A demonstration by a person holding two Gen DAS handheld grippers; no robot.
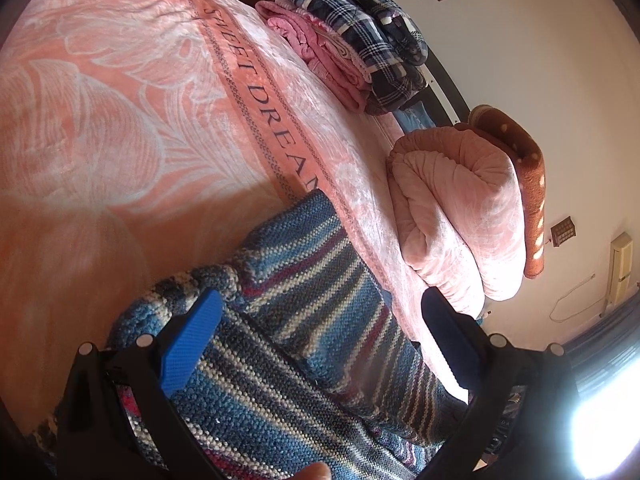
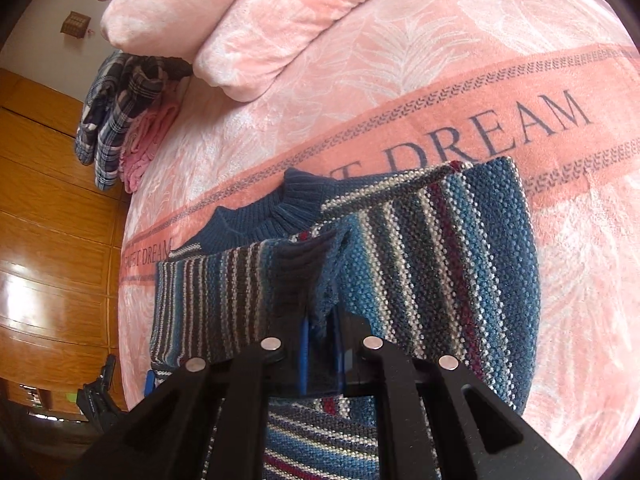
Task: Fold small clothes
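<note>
The striped knit sweater [image 2: 440, 264] lies partly folded on the pink bed blanket [image 2: 400, 80] — collar toward the folded quilt [image 2: 224, 28]. The right tool [image 2: 320, 344] is pressed together, pinching a sweater edge; the left tool [image 1: 320, 336] hovers spread wide over the knit.
</note>
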